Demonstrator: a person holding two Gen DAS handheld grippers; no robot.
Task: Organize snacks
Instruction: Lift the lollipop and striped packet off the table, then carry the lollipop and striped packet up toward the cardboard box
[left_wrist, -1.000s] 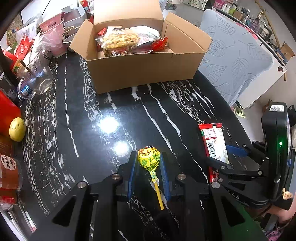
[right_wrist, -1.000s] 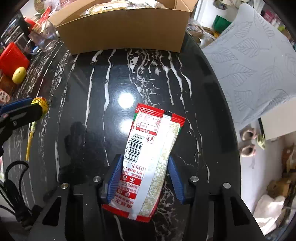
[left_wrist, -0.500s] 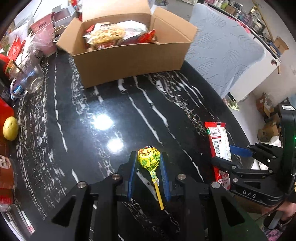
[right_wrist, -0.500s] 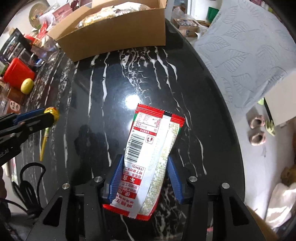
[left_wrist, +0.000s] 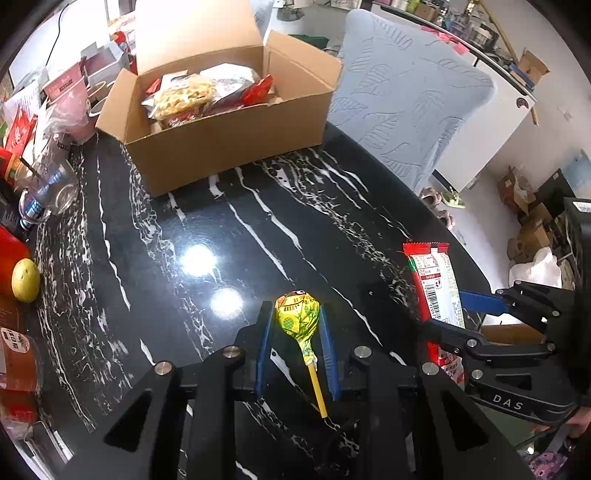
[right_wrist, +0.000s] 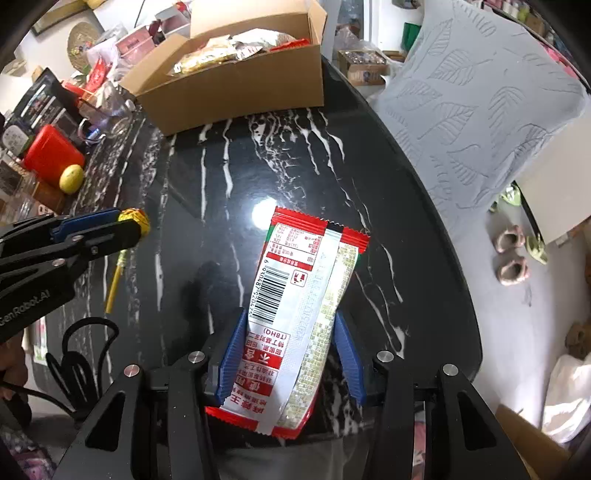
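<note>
My left gripper (left_wrist: 295, 314) is shut on a yellow-green lollipop (left_wrist: 297, 319), its yellow stick pointing back toward the camera. My right gripper (right_wrist: 291, 325) is shut on a red and white snack packet (right_wrist: 295, 295), barcode side up; the packet (left_wrist: 434, 291) and the right gripper also show at the right of the left wrist view. Both are held above the black marble table (left_wrist: 221, 229). An open cardboard box (left_wrist: 229, 144) with several snack bags stands at the table's far side; the box (right_wrist: 236, 81) is ahead and left in the right wrist view.
A lemon (left_wrist: 25, 279), a red container (right_wrist: 51, 155), a glass mug (left_wrist: 50, 186) and packaging crowd the table's left edge. A grey leaf-pattern cushion (left_wrist: 402, 103) lies beyond the right rim. Slippers (right_wrist: 511, 254) and cartons lie on the floor.
Both grippers have risen and shifted with their snacks held; the table and box look smaller and the box's inside shows more. Both views have rolled slightly.
</note>
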